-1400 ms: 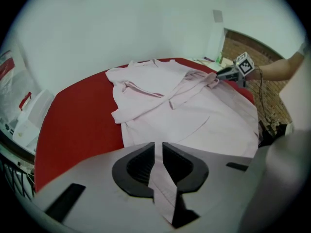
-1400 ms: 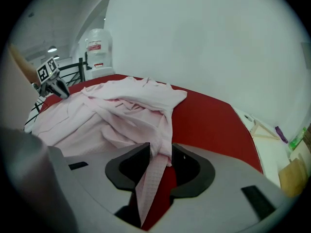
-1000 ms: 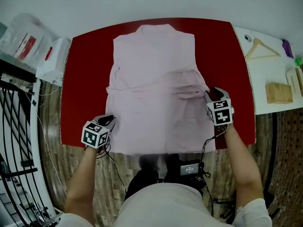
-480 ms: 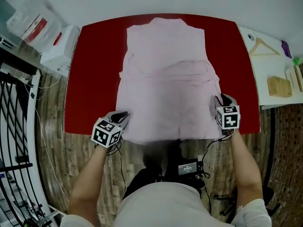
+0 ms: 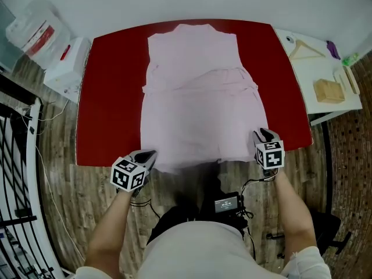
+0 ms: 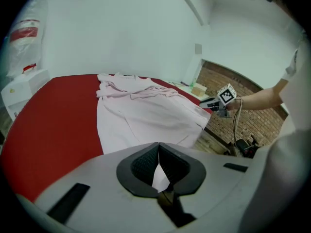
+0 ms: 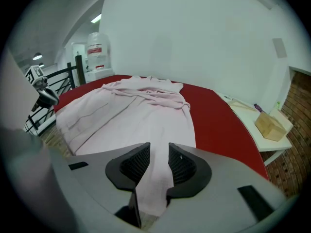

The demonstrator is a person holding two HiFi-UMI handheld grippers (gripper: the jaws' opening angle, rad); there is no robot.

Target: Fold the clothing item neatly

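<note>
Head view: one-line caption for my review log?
Left hand-held gripper, jaws just closed, and right hand-held gripper pinch the near hem corners of a pink shirt spread on a red table.

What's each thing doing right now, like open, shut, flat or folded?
pink shirt, spread out on the red table, not folded up yet
left gripper, jaws just closed, shut on the shirt's near corner
right gripper, shut on the shirt's other near corner
hanger, lying flat on the side table, nothing on it

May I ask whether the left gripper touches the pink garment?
Touching. In its own view, the left gripper has just closed its jaws on an edge of the pink garment.
</note>
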